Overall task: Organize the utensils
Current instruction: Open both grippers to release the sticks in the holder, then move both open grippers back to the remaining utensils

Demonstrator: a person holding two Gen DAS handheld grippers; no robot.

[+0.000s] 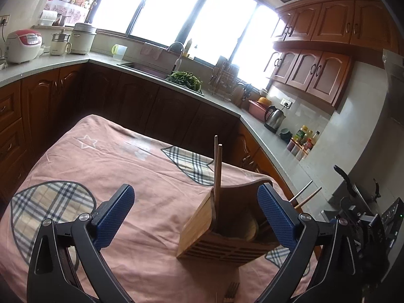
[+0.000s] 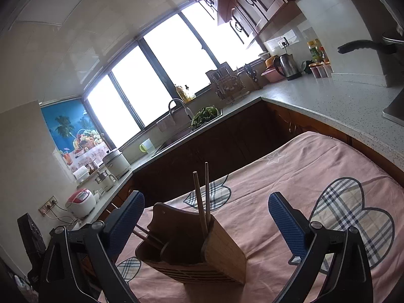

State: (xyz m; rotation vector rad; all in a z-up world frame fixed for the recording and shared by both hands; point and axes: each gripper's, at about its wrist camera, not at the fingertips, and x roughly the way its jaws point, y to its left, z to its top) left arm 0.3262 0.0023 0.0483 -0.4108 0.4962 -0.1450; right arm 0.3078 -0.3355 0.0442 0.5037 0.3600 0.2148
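Both your grippers, left gripper [image 1: 195, 218] and right gripper [image 2: 205, 227], have jaws spread wide with nothing gripped. The wooden holder [image 1: 224, 229] stands just ahead on the pink tablecloth [image 1: 106, 156], chopsticks [image 1: 217, 166] already upright inside. A fork [image 1: 231, 290] lies near you, so that's probably left to do

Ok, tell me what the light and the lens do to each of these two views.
Left wrist view: the window is blown out to white, and the countertop edge bows with fisheye curve. Right wrist view: same white glare, the wooden utensil holder sits backlit and dim, and the corners go black.
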